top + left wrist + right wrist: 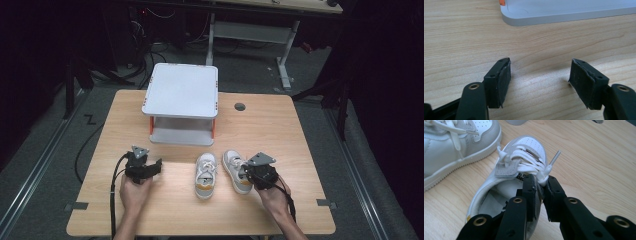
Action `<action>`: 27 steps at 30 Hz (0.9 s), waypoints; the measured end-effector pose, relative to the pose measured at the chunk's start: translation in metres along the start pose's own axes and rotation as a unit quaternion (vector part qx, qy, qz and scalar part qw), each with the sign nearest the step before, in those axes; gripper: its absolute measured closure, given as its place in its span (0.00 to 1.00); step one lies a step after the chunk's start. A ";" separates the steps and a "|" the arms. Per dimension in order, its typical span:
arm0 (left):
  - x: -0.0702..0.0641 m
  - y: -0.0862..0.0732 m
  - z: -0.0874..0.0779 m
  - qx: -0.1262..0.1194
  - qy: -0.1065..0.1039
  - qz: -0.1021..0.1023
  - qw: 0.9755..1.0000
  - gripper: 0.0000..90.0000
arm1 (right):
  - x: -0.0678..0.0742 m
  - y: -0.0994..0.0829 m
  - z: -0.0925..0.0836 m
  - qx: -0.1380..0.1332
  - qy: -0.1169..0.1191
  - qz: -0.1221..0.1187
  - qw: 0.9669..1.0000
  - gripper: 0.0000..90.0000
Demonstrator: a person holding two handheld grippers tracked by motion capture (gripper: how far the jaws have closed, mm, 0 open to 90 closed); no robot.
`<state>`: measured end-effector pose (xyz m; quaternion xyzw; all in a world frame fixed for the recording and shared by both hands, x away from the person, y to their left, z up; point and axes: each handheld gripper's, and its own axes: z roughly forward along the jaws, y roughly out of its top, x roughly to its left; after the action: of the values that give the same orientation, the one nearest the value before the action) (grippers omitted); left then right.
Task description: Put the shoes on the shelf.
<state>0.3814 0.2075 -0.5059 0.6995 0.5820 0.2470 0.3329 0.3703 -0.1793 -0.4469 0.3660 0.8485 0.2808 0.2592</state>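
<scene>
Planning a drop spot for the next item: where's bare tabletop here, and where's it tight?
Free: the left strip of the table beside the white stand, the back right corner around the round hole, and the near edge between the forearms. Crowded: the middle, where the left shoe, right shoe and right gripper sit together; the left gripper is nearby.

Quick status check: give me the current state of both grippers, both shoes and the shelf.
Left gripper: open, nothing between its jaws.
Right gripper: shut on the right shoe's collar and lace.
Right shoe: upright on the table, laced, gripped.
Left shoe: upright, laced, untouched.
Shelf: standing, top bare.
</scene>
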 end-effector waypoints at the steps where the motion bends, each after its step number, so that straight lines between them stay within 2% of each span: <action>1: 0.000 0.000 0.000 0.000 0.000 -0.001 1.000 0.38 | 0.002 0.001 0.002 -0.001 0.000 0.000 1.000 0.89; 7: 0.000 0.000 0.000 0.000 -0.001 -0.002 1.000 0.38 | 0.014 0.011 0.006 0.012 -0.001 -0.007 1.000 0.88; 13: 0.001 0.000 0.000 0.000 -0.002 0.000 1.000 0.38 | 0.021 0.014 0.004 0.014 0.019 -0.002 1.000 0.85; 19: 0.000 0.000 0.000 0.000 0.002 0.001 1.000 0.38 | 0.021 0.011 0.000 0.004 0.055 0.023 0.998 0.81; 22: -0.001 0.000 0.000 0.001 0.003 0.002 1.000 0.38 | 0.019 0.009 -0.002 -0.007 0.088 0.042 0.995 0.79; 24: -0.001 0.000 0.000 0.002 0.004 0.004 1.000 0.38 | 0.019 0.007 -0.003 -0.011 0.103 0.047 0.994 0.77; 27: -0.001 0.000 0.000 0.000 0.003 0.002 1.000 0.38 | 0.020 0.005 -0.002 -0.017 0.107 0.040 0.993 0.74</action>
<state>0.3813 0.2068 -0.5060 0.7001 0.5816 0.2497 0.3306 0.3591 -0.1613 -0.4465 0.3630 0.8514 0.3424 0.1619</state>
